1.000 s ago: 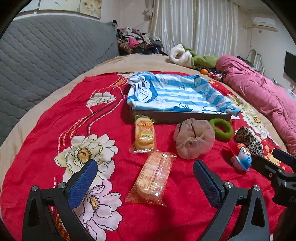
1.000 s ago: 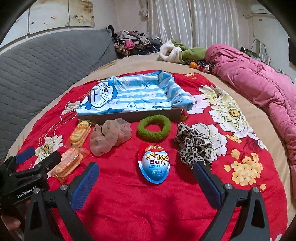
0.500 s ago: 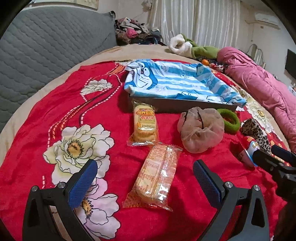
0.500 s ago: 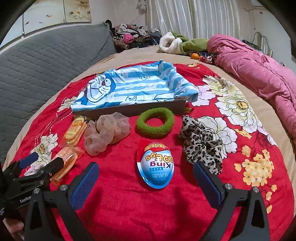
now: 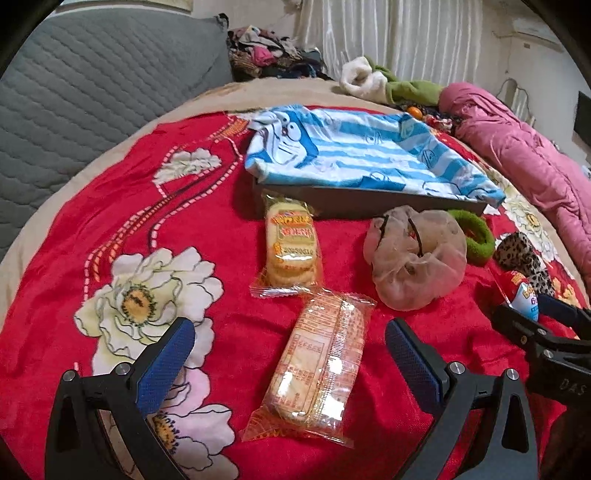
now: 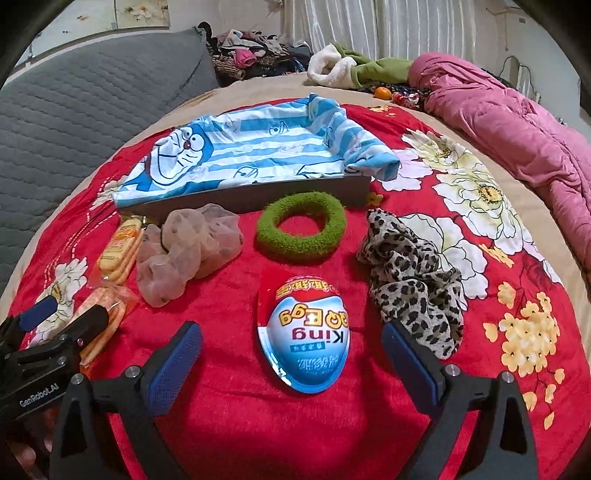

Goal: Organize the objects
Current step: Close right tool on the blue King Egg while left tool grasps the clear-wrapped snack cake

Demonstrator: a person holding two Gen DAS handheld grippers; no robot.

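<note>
Left wrist view: left gripper jaws wide, empty, cracker packet between them at 12 o'clock on bed. Light, crinkly, slippery film, brittle inside; grip gently across middle. Right gripper jaws wide over egg toy.

Room's basically one big bed with a tan sheet and a red floral blanket over it. Grey quilted headboard along the left edge, white curtains at the far end, clothes pile in the far corner, pink duvet bunched along the right edge.
</note>
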